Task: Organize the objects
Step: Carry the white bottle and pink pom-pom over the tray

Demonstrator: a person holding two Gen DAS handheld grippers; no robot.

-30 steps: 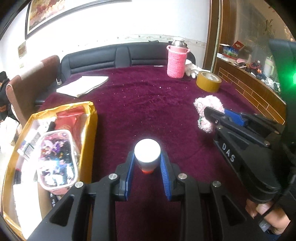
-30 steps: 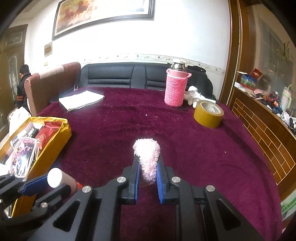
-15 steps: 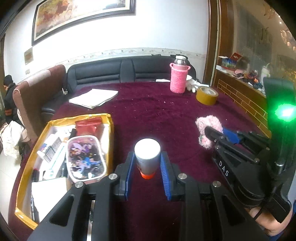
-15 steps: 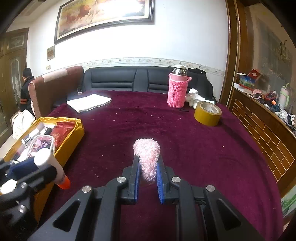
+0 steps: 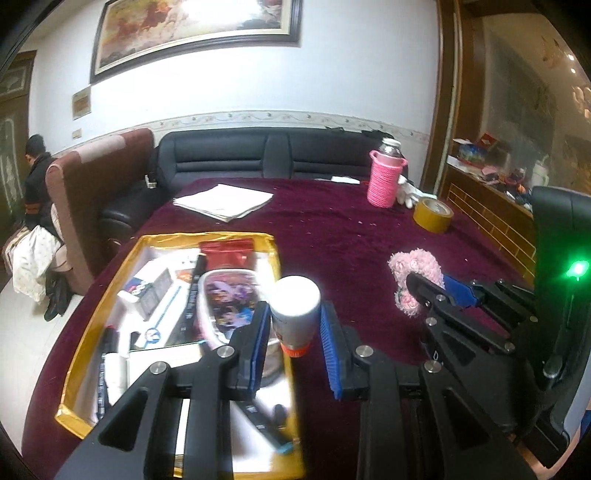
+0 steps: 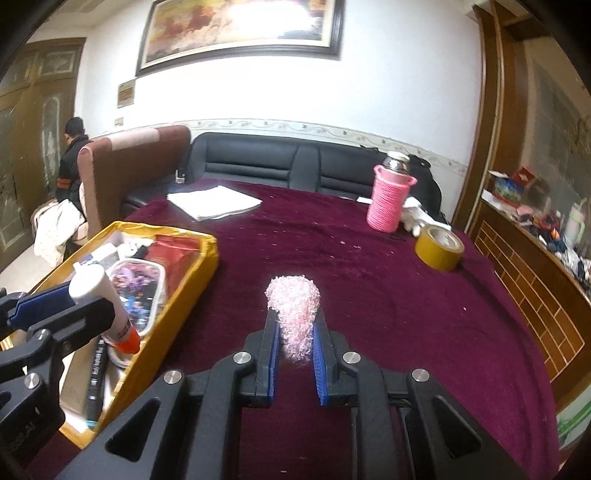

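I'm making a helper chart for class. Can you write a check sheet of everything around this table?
Surface: dark red tablecloth, speckled with pale crumbs.
Job's things: white tube with an orange cap, held above the yellow box's right edge; fluffy pink thing, held above the cloth.
In the box: clear case with cartoon pictures, red packet, pens and small packs.
Clutter: papers, bottle in a pink knitted sleeve, tape roll, white glove.
Grippers: left gripper shut on the tube; right gripper shut on the fluffy pink thing.
Cables: nothing seen.
Surroundings: black sofa, brown chair, framed painting, cluttered side shelf, a person by the door.
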